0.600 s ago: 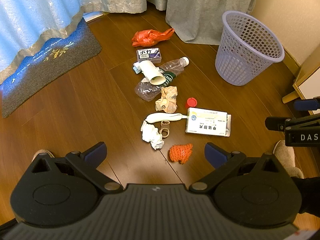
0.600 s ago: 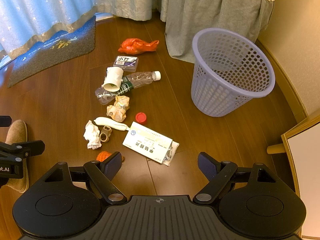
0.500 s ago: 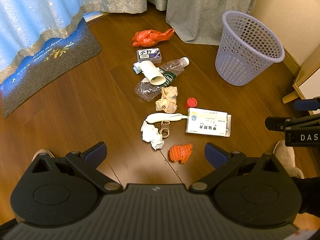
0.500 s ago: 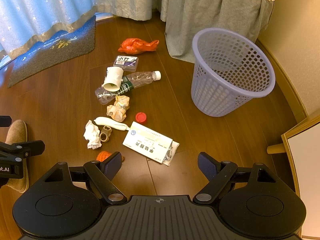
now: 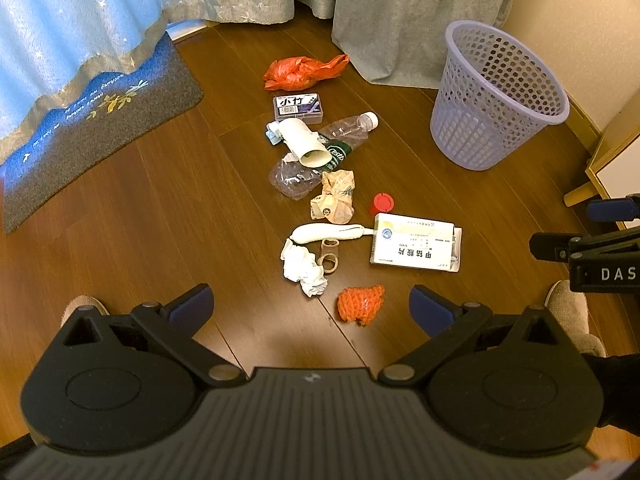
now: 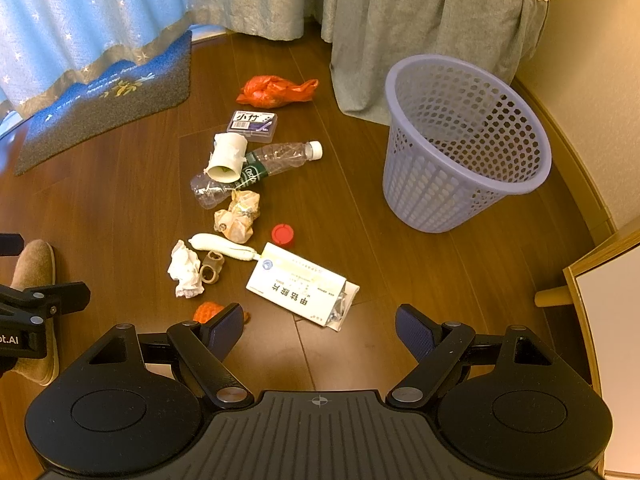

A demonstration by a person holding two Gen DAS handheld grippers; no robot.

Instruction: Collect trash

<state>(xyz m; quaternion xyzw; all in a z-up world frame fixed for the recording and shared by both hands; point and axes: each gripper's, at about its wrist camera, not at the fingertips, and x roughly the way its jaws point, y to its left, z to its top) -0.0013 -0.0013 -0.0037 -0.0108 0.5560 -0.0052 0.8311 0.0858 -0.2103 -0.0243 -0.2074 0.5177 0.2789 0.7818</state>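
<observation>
- L gripper (image 5: 311, 307) bottom centre of frame, jaws spread wide, nothing in them; R gripper (image 6: 319, 326) same, empty.
- Orange mesh wad (image 5: 361, 303) on floor btwn L fingers.
- Mid-frame: white tissue (image 5: 302, 266), med box (image 5: 414, 247), red cap (image 5: 383, 202), crushed bottle (image 5: 324, 153).
- Upper centre: red bag (image 5: 302, 73).
- Upper right: lilac basket (image 5: 496, 96), upright, well apart from trash.

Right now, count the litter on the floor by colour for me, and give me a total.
Red or orange: 3, plastic bag, bottle cap, net ball
White: 4, tissue, paper cup, tube, medicine box
Clear: 1, bottle
Purple: 1, small box
Tan: 2, wrapper, tape core
Total: 11
</observation>
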